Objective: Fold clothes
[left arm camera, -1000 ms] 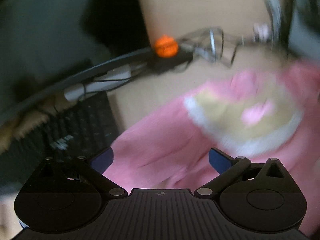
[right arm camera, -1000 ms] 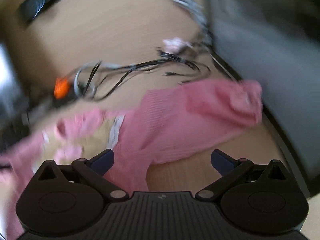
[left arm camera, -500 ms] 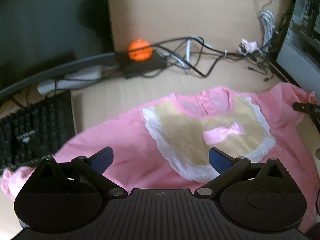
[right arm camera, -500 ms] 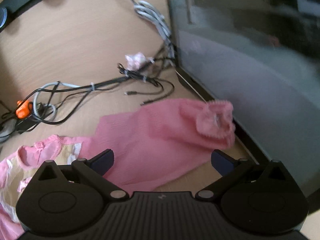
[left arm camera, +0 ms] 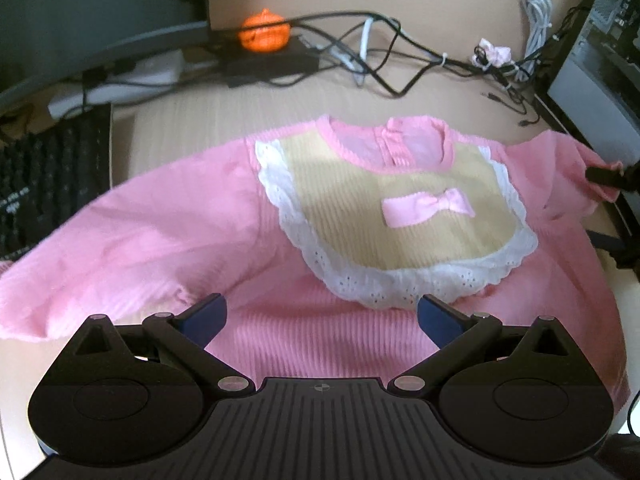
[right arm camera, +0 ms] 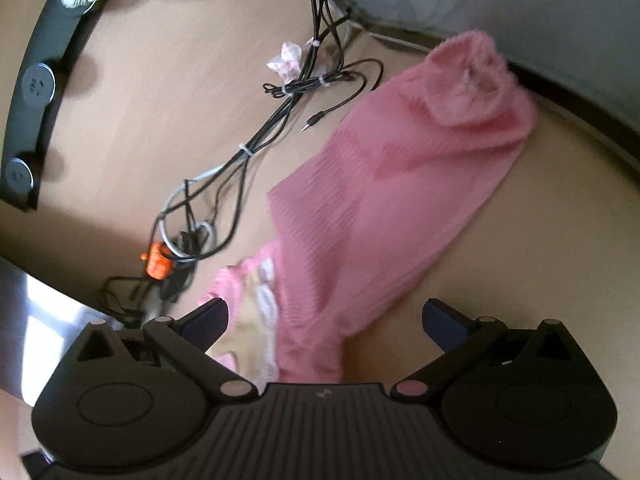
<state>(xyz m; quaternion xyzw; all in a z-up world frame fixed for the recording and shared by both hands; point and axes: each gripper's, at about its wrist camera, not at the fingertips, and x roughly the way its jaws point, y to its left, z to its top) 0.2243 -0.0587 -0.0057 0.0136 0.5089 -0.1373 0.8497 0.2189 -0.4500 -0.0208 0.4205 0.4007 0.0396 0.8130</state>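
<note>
L wrist view: my left gripper has its jaws spread wide, nothing between the blue fingertips; it hovers over the lower body of the pink ribbed knit baby top. The top lies flat, front up, on the light wooden desk, sleeves out to both sides. Its cream bib panel w/ white lace trim carries a small pink bow. The sleeve on the left of the pic ends near the black keyboard; can't tell if they touch. Behind the top: an orange pumpkin-shaped object on a dark block, a tangle of black and grey cables, a small pink-white crumpled bit. Far right edge, a dark piece sits at the other sleeve's cuff – blurry, can't tell what it is.

R wrist view: my right gripper is also wide open, holding nothing. The top's pink sleeve runs up from between the fingers to a ruffled cuff, which lies against the base of a grey box-like thing. Cable bundle lies to the left of the sleeve on the desk. Pic is motion-blurred.
</note>
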